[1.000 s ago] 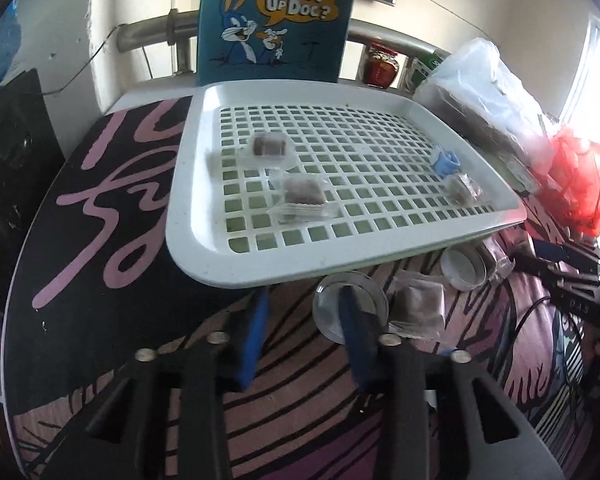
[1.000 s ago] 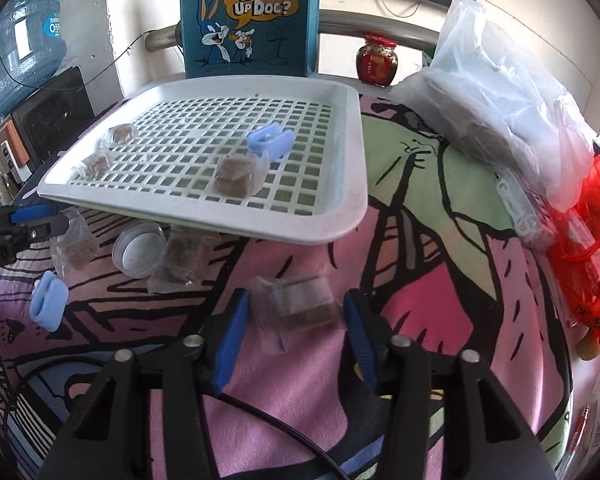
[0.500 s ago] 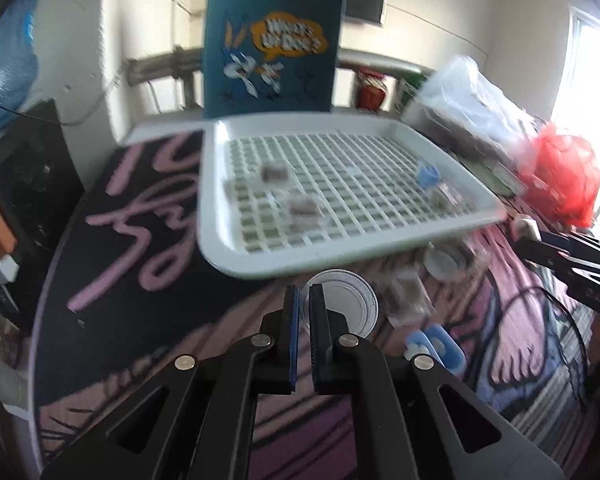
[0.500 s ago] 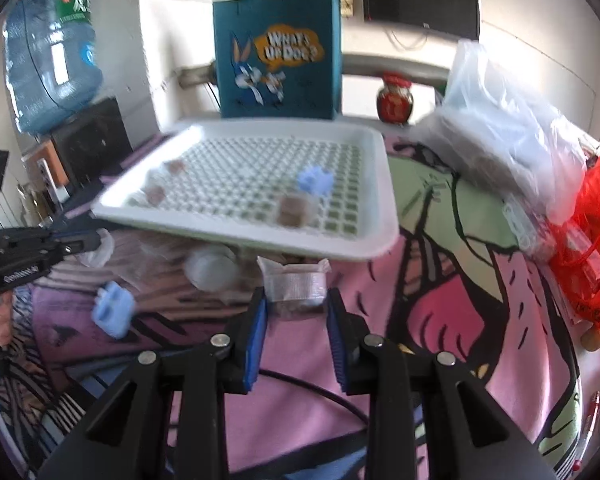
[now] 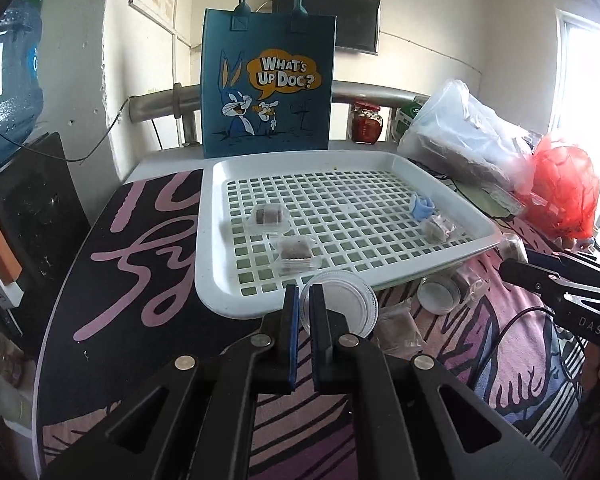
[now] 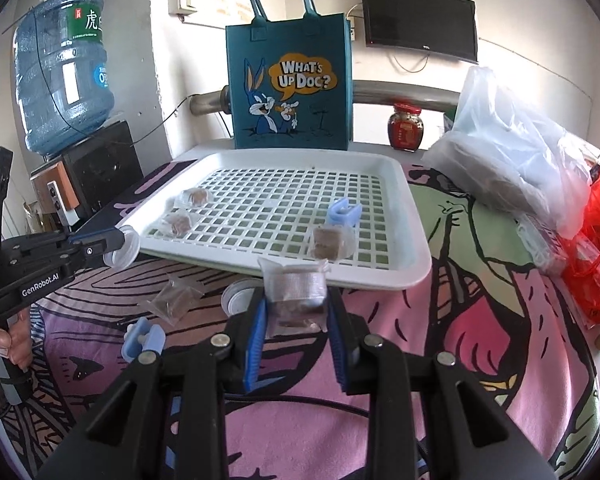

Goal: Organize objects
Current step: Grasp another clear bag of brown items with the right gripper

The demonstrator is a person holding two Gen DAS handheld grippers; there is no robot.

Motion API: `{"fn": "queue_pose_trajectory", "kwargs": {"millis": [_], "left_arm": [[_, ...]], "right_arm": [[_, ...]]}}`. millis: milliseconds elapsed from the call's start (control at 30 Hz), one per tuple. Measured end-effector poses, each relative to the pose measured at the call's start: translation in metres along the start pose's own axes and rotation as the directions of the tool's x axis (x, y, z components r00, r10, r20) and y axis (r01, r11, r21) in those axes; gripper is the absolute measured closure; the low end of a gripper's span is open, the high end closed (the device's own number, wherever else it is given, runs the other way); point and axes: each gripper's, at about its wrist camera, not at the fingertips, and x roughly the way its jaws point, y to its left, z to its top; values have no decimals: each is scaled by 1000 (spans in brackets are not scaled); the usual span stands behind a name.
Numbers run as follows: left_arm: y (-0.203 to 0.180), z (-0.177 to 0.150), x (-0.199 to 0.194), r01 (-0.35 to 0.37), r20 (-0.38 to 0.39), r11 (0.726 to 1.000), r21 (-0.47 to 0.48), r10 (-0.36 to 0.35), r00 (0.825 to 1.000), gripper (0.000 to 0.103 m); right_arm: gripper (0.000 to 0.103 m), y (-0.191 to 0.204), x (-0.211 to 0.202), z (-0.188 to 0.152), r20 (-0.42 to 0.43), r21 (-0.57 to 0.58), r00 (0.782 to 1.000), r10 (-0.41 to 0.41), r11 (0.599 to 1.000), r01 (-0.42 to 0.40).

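I have both grippers loaded and lifted near the front edge of the white slotted tray [image 6: 416, 264]. My left gripper [image 5: 305, 300] has its blue pads pinched on the rim of a small clear plastic cup [image 5: 340, 308]; in the right wrist view the cup [image 6: 125, 246] hangs off the fingertips just at the tray's left front corner. My right gripper [image 6: 296, 312] has just been closing and now clamps a clear packet holding a brown block [image 6: 296, 292], held above the patterned cloth [image 6: 480, 360] just short of the tray rim.

Already on the tray lie three similar packets and a blue clip [image 6: 343, 214]. Still on the cloth sit another packet [image 6: 172, 300], a second clip [image 6: 144, 338] and a round lid [image 6: 238, 296].

My worries from here:
- The cup is held only by its thin edge, so it could pivot or slip out if I swing the left hand quickly.
- The packet film is slick and crumpled; the pads may be gripping wrapper rather than block, and it could slide free.
- Both loads sit low beside the raised rim; coming in too flat could snag the rim and shove the tray, scattering what is already sorted.
- The black cable [image 6: 300, 400] runs under my right fingers and might catch.
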Motion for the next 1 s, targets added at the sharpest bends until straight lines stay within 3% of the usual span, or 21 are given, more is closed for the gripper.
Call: {"fn": "queue_pose_trajectory", "kwargs": {"millis": [467,1000], "left_arm": [[-1,-2,-10,13,51,1000,-1,-13,999,99],[1,-2,-7,19,35,1000,-22,-19,999,99]], "right_arm": [[75,-3,-8,-1,40,18,999,-2,1000,1],[75,-1,-9,-2,50,3,999,-1,1000,1]]}}
